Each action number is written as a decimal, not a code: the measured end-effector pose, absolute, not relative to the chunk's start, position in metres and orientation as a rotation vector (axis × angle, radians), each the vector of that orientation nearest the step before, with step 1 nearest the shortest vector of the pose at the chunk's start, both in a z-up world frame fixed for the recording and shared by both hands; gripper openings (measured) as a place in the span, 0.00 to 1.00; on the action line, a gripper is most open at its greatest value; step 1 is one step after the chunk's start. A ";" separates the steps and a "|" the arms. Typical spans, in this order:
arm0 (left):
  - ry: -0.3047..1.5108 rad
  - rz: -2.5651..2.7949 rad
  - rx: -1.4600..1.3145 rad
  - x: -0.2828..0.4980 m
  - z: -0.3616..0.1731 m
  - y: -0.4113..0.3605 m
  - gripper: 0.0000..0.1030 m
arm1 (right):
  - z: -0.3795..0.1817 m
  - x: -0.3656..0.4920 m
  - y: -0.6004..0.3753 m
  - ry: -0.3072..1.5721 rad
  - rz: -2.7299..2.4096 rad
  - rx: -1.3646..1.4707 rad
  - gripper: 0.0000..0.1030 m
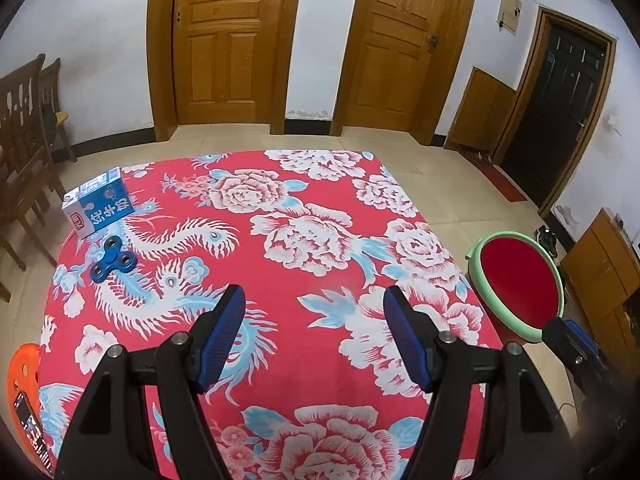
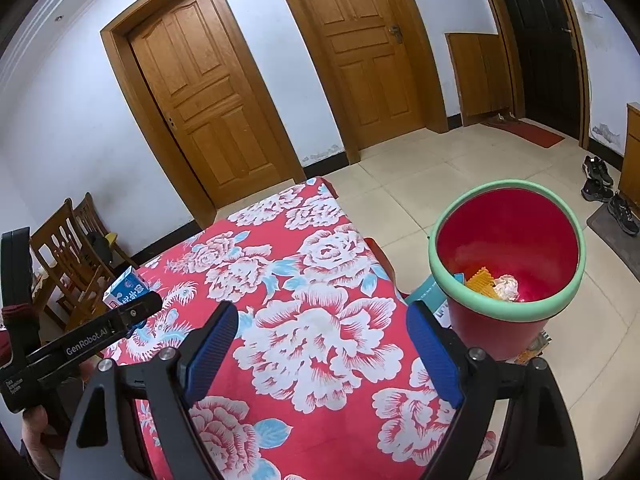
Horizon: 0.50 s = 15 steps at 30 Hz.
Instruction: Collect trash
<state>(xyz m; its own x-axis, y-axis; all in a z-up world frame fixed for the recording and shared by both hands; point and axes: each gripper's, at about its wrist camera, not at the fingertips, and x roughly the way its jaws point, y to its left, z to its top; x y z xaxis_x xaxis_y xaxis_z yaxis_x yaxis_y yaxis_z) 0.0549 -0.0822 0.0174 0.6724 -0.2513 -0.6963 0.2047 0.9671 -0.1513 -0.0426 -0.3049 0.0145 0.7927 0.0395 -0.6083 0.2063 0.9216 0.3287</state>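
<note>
A red bin with a green rim stands on the floor right of the table and holds crumpled paper and an orange scrap; it also shows in the left wrist view. A blue and white carton lies at the table's far left, also seen in the right wrist view. A blue fidget spinner lies just in front of it. My left gripper is open and empty over the table's middle. My right gripper is open and empty over the table's right part, left of the bin.
The table carries a red floral cloth. Wooden chairs stand at the left. An orange stool with a phone on it is at the near left. Shoes lie on the floor at the right. Wooden doors are behind.
</note>
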 end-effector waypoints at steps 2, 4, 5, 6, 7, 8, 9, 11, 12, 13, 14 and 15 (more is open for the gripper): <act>0.789 -0.255 -0.064 0.054 0.019 -0.081 0.69 | 0.016 -0.043 -0.305 0.652 -0.093 0.393 0.85; 0.785 -0.253 -0.067 0.053 0.020 -0.080 0.69 | 0.017 -0.043 -0.303 0.649 -0.090 0.392 0.85; 0.784 -0.252 -0.068 0.053 0.021 -0.079 0.69 | 0.017 -0.043 -0.303 0.648 -0.090 0.391 0.85; 0.783 -0.251 -0.069 0.052 0.021 -0.079 0.69 | 0.018 -0.043 -0.303 0.648 -0.089 0.391 0.85; 0.782 -0.250 -0.071 0.052 0.022 -0.079 0.69 | 0.019 -0.043 -0.303 0.646 -0.088 0.391 0.85; 0.781 -0.249 -0.072 0.052 0.022 -0.078 0.69 | 0.019 -0.044 -0.302 0.646 -0.088 0.390 0.85; 0.780 -0.248 -0.073 0.052 0.022 -0.078 0.69 | 0.019 -0.044 -0.303 0.646 -0.089 0.390 0.85; 0.780 -0.247 -0.075 0.052 0.023 -0.077 0.69 | 0.019 -0.044 -0.303 0.646 -0.087 0.391 0.85; 0.780 -0.248 -0.075 0.052 0.023 -0.077 0.69 | 0.020 -0.044 -0.303 0.646 -0.087 0.390 0.85; 0.780 -0.248 -0.075 0.052 0.023 -0.077 0.69 | 0.020 -0.044 -0.303 0.646 -0.087 0.391 0.85; 0.780 -0.249 -0.075 0.052 0.023 -0.077 0.69 | 0.020 -0.044 -0.303 0.645 -0.087 0.391 0.85; 0.779 -0.250 -0.074 0.052 0.023 -0.077 0.69 | 0.020 -0.044 -0.302 0.645 -0.087 0.391 0.85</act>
